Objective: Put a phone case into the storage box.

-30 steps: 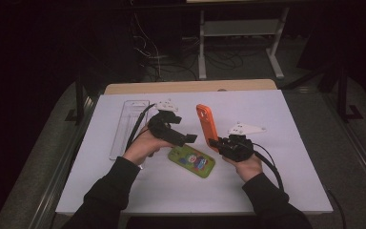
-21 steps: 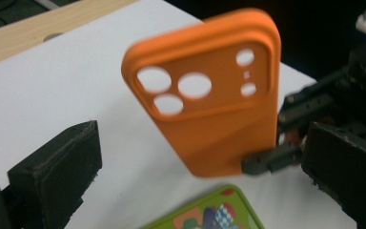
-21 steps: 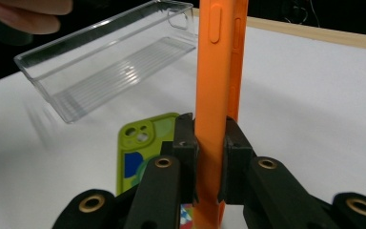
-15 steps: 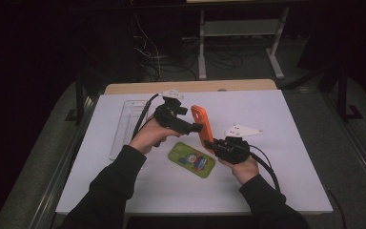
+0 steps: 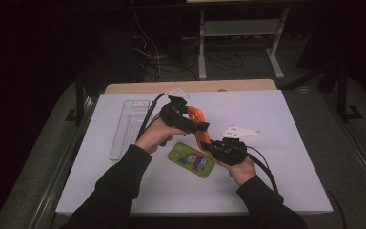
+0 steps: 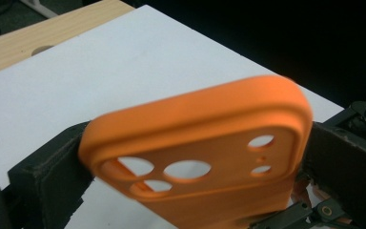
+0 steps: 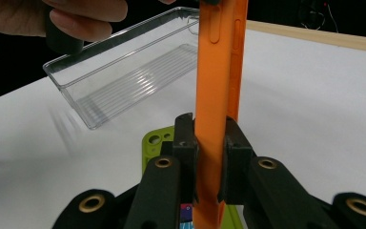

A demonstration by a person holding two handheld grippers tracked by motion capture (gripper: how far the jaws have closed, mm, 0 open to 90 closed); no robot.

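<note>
On the left of the high view, the clear, long plastic tray [image 5: 128,126] lies where it lay a second ago, empty on the white tabletop [image 5: 286,124]. What has changed is my left gripper [image 5: 201,127]: a second ago it hovered low beside the tray, and now it has come up and across to the soft orange silicone phone case [image 5: 199,125]. In the left gripper view its jaws stand one on each side of the case's camera-hole end, touching or very nearly so; I cannot tell whether they are pressing yet. My right gripper [image 7: 208,143] has tilted over but is clamped firmly on the case's lower end, one pad on each face, holding it on edge above the table. So I judge this a handover or a two-handed stretch about to begin, with the case held between both claws. Just below it, flat on the table, lies the green phone case with a cartoon print [image 5: 192,160], untouched. Beyond the white top runs a strip of wooden table edge [image 5: 181,87]; behind it the room is dark, with a metal rack [image 5: 240,28] and loose cables on the floor.
</note>
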